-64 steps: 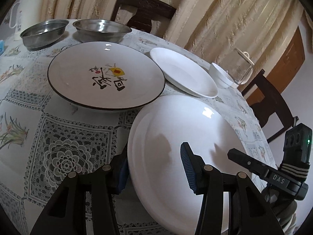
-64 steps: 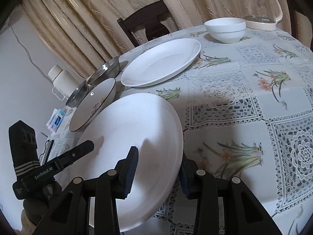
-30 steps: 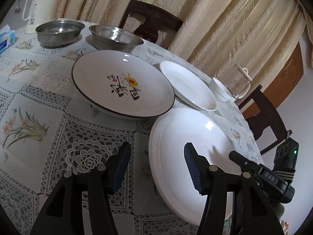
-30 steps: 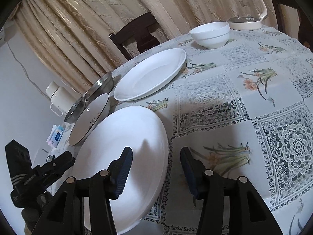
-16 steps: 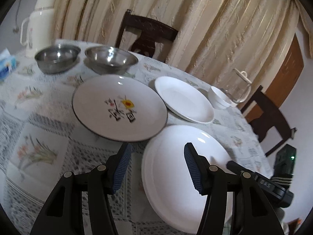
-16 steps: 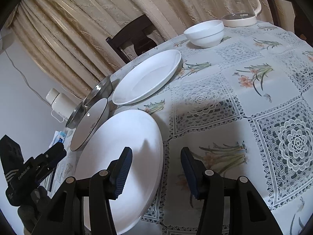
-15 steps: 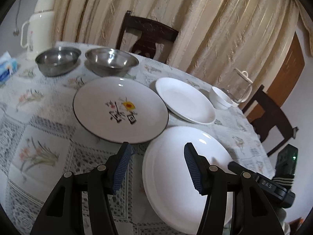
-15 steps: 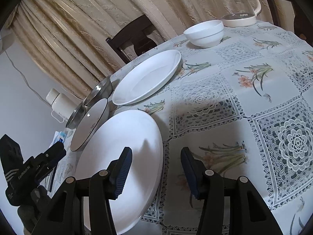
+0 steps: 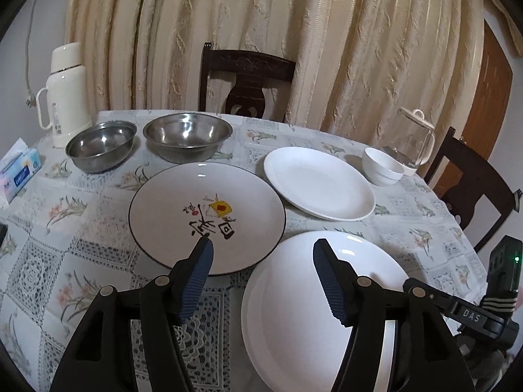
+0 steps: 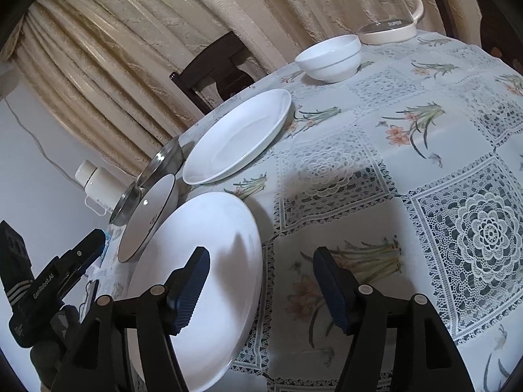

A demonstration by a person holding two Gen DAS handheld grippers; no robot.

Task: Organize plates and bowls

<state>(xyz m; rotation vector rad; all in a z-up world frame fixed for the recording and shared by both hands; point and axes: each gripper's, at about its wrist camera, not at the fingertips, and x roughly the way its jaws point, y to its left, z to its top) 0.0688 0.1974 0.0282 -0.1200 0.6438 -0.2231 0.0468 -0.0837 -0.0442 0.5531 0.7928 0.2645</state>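
A large white plate [image 9: 304, 307] [image 10: 202, 281] lies flat at the near table edge. My left gripper [image 9: 261, 277] hovers open above its left rim, holding nothing. My right gripper [image 10: 260, 282] hangs open over the plate's right rim, also holding nothing. Beyond sits a dark-rimmed plate with a painted centre [image 9: 207, 217] [image 10: 147, 215]. A second white plate [image 9: 318, 183] [image 10: 238, 135] lies farther back, with a small white bowl [image 9: 382, 166] [image 10: 328, 54] past it. Two steel bowls [image 9: 101, 147] [image 9: 187, 137] stand at the back left.
A flowered lace tablecloth [image 10: 425, 170] covers the round table. A cream thermos [image 9: 63, 94] and a tissue box [image 9: 18, 171] stand at the far left. A glass kettle [image 9: 412, 142] [image 10: 379, 3] is behind the small bowl. Dark chairs [image 9: 245, 85] [image 9: 470, 183] ring the table.
Both grippers let go of the near white plate, which now rests flat on the table. They have pulled back and risen; the left wrist view has lifted and levelled out.
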